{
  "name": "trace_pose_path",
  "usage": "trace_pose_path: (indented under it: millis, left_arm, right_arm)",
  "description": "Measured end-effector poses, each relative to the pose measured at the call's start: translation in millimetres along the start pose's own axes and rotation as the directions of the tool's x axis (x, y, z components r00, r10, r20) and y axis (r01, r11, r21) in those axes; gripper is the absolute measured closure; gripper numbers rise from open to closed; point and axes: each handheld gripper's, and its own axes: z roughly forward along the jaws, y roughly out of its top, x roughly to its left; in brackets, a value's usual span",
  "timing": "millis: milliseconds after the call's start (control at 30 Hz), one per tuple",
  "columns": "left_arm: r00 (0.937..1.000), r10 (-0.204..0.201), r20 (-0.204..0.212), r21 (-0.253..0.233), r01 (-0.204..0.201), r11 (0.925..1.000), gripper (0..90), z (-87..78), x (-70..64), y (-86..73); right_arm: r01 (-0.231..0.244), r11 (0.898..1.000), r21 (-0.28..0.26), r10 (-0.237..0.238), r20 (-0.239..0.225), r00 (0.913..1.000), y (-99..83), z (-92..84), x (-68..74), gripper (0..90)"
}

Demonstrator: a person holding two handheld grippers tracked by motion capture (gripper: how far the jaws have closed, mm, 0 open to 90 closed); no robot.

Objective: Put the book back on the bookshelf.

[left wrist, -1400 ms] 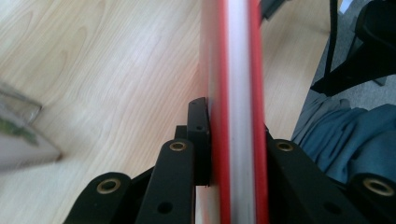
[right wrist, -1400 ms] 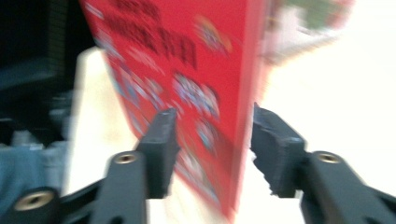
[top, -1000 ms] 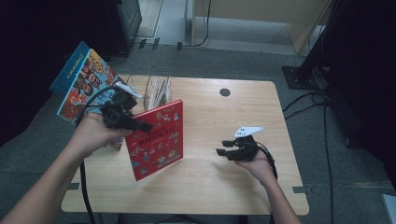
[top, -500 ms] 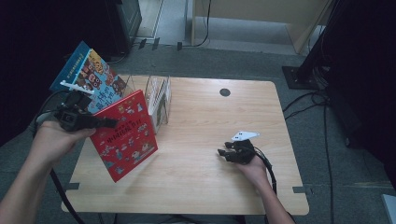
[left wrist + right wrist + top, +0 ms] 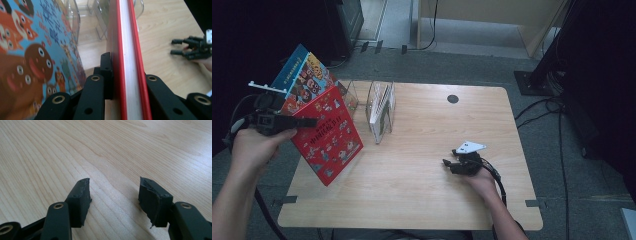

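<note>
A red picture book [image 5: 329, 137] hangs tilted over the table's left edge, with my left gripper [image 5: 307, 121] shut on its upper edge. In the left gripper view the pads clamp the red covers and white page block [image 5: 127, 50], and the left gripper [image 5: 127, 72] sits astride them. A blue picture book [image 5: 304, 75] leans just behind it and looms close [image 5: 37, 50]. My right gripper [image 5: 448, 164] rests low on the table at the right. Its jaws have just been opening and stand open [image 5: 113, 187] over bare wood, nothing between them.
A clear rack [image 5: 382, 107] with upright dividers stands at the table's back left and holds a thin white book. The wooden table [image 5: 437, 200] has a dark round hole near its far edge. Cables lie on the floor to the right.
My left hand has carried the red book leftward from the table's middle to beside the blue book. The right gripper has sunk a little, and its jaws stand wider.
</note>
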Motion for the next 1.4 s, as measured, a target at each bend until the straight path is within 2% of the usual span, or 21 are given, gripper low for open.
trace_pose_path:
  millis: [100, 200, 233, 333, 467, 500, 600, 667, 700, 733, 800, 967, 1067, 1200, 1233, 1300, 1333, 1367, 1400]
  left_arm:
    - [0.9990, -0.045, 0.003, -0.019, 0.045, 0.9988, 79.9, 10.2, 8.2, 13.1]
    - [0.9994, -0.033, -0.008, -0.035, 0.033, 0.9989, 79.9, 15.9, 11.7, 18.7]
    - [0.9987, -0.040, -0.032, -0.049, 0.038, 0.9981, 79.9, 21.1, 14.3, 24.0]
    - [0.9972, -0.052, -0.053, -0.058, 0.049, 0.9971, 79.9, 25.8, 16.4, 33.3]
    - [0.9971, -0.054, -0.053, -0.057, 0.051, 0.9971, 79.9, 29.6, 16.2, 42.7]
    - [0.9964, -0.063, -0.056, -0.062, 0.060, 0.9963, 79.9, 33.2, 16.6, 50.1]
    - [0.9964, -0.061, -0.058, -0.069, 0.057, 0.9960, 79.8, 37.3, 16.1, 54.5]
    - [0.9967, -0.064, -0.051, -0.074, 0.060, 0.9954, 79.8, 47.3, 16.2, 61.7]
    - [0.9967, -0.064, -0.051, -0.074, 0.060, 0.9954, 79.8, 47.3, 16.2, 61.7]
    - [0.9960, -0.064, -0.063, -0.080, 0.059, 0.9950, 79.8, 54.2, 15.0, 65.1]
    - [0.9968, -0.038, -0.071, -0.084, 0.032, 0.9959, 79.5, 60.8, 13.1, 67.1]
    - [0.9957, -0.037, -0.086, -0.073, 0.031, 0.9969, 79.6, 71.0, 15.6, 71.5]
    - [0.9961, -0.050, -0.073, -0.078, 0.044, 0.9960, 79.5, 73.7, 19.2, 71.5]
    - [0.9971, -0.034, -0.068, -0.044, 0.031, 0.9985, 77.2, 72.8, 18.4, 72.0]
    - [0.9976, -0.036, -0.059, -0.003, 0.036, 0.9993, 76.0, 71.3, 18.3, 73.5]
    - [0.9976, -0.040, -0.056, 0.008, 0.040, 0.9992, 74.8, 70.9, 18.6, 74.0]
    - [0.9977, -0.045, -0.050, 0.033, 0.047, 0.9984, 74.8, 71.4, 19.5, 75.4]
    - [0.9974, -0.021, -0.068, 0.067, 0.026, 0.9975, 74.9, 72.2, 18.1, 77.7]
    - [0.9973, -0.025, -0.070, 0.082, 0.031, 0.9962, 75.1, 73.0, 18.4, 79.0]
  right_arm:
    - [-0.001, 1.000, -0.002, 0.001, 0.001, 1.0000, -0.2, 0.1, 0.2, 42.5]
    - [0.000, 1.000, -0.004, 0.000, 0.005, 1.0000, -0.4, 0.1, 0.5, 42.4]
    - [0.000, 1.000, -0.005, 0.000, 0.006, 1.0000, -0.5, 0.1, 0.5, 42.4]
    - [-0.002, 1.000, -0.006, 0.003, 0.009, 1.0000, -0.7, -0.1, 0.9, 42.4]
    - [-0.002, 1.000, -0.006, 0.002, 0.009, 1.0000, -0.7, 0.0, 0.9, 42.4]
    - [-0.003, 1.000, -0.005, 0.003, 0.010, 0.9999, -0.7, -0.1, 1.0, 42.4]
    - [-0.002, 1.000, -0.005, 0.002, 0.010, 0.9999, -0.7, -0.1, 1.1, 42.4]
    - [-0.002, 1.000, -0.005, 0.002, 0.010, 0.9999, -0.7, -0.1, 1.1, 42.4]
    - [-0.003, 1.000, -0.005, 0.003, 0.010, 0.9999, -0.7, -0.2, 1.2, 42.4]
    - [-0.002, 1.000, -0.005, 0.003, 0.010, 0.9999, -0.7, -0.2, 1.2, 42.4]
    - [-0.004, 1.000, -0.006, 0.004, 0.014, 0.9999, -0.8, -0.2, 1.5, 42.5]
    - [-0.008, 1.000, -0.007, 0.008, 0.020, 0.9998, -1.4, -0.8, 2.2, 42.5]
    - [-0.009, 1.000, -0.006, 0.009, 0.023, 0.9997, -2.9, -2.6, 2.4, 42.4]
    - [-0.020, 1.000, -0.003, 0.020, 0.028, 0.9994, -6.1, -6.5, 2.3, 42.3]
    - [-0.018, 1.000, -0.005, 0.018, 0.028, 0.9994, -7.1, -7.4, 1.9, 42.3]
    - [-0.025, 1.000, -0.007, 0.025, 0.033, 0.9992, -7.9, -8.4, 1.8, 42.3]
    - [-0.021, 1.000, -0.009, 0.022, 0.036, 0.9991, -8.4, -8.8, 1.4, 42.3]
    - [-0.024, 1.000, -0.008, 0.024, 0.036, 0.9991, -8.8, -9.3, 1.3, 42.3]
    - [-0.026, 1.000, -0.007, 0.026, 0.036, 0.9990, -9.0, -9.5, 1.3, 42.3]
